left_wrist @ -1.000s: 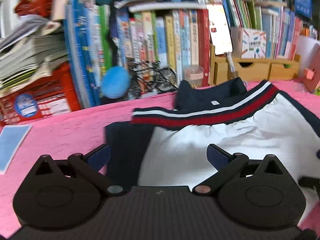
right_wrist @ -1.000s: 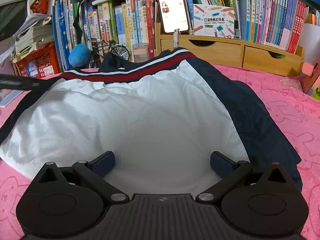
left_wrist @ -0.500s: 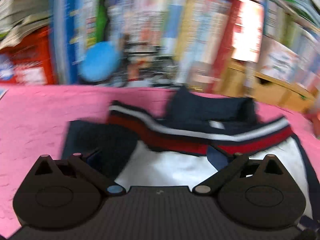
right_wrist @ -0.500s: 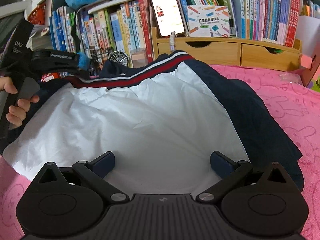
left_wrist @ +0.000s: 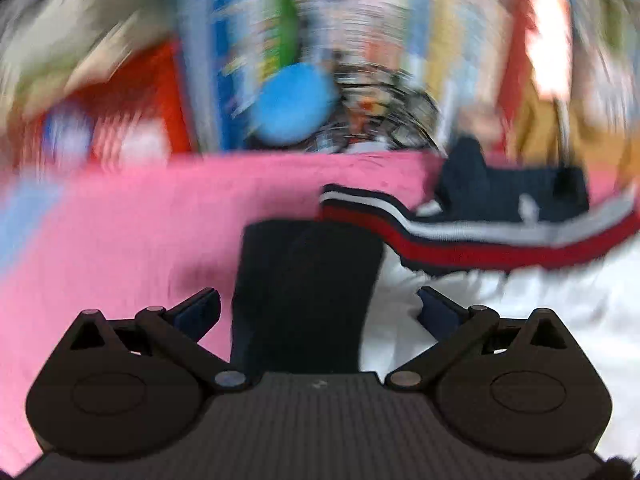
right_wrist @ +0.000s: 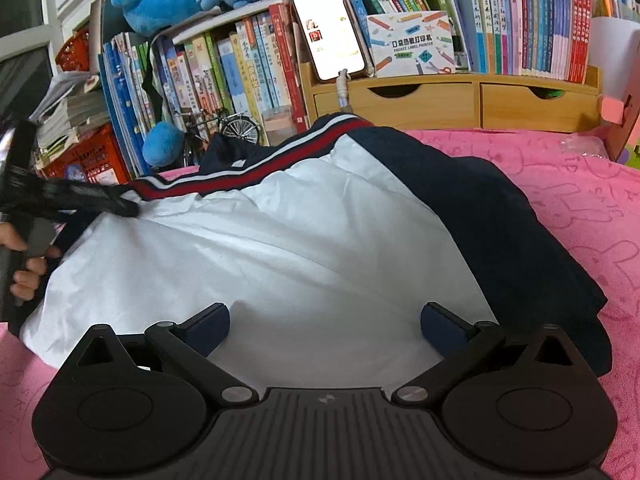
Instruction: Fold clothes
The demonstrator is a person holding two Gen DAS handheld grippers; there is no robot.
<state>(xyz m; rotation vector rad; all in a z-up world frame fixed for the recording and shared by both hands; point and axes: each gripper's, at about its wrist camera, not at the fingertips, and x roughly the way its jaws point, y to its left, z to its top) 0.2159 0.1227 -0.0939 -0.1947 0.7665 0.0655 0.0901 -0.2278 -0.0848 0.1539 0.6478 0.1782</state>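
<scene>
I see the white jacket with navy sleeves and a red-and-white striped band (right_wrist: 304,240) spread flat on the pink towel-like cloth (right_wrist: 580,184). My right gripper (right_wrist: 325,322) hangs over the jacket's near white edge, fingers wide apart, holding nothing. My left gripper (left_wrist: 318,308) sits over the jacket's navy sleeve (left_wrist: 304,288), fingers also spread; that view is blurred

Both claws gape wide, left claw (left_wrist: 319,308) and right claw (right_wrist: 325,325) level, holding nothing
</scene>
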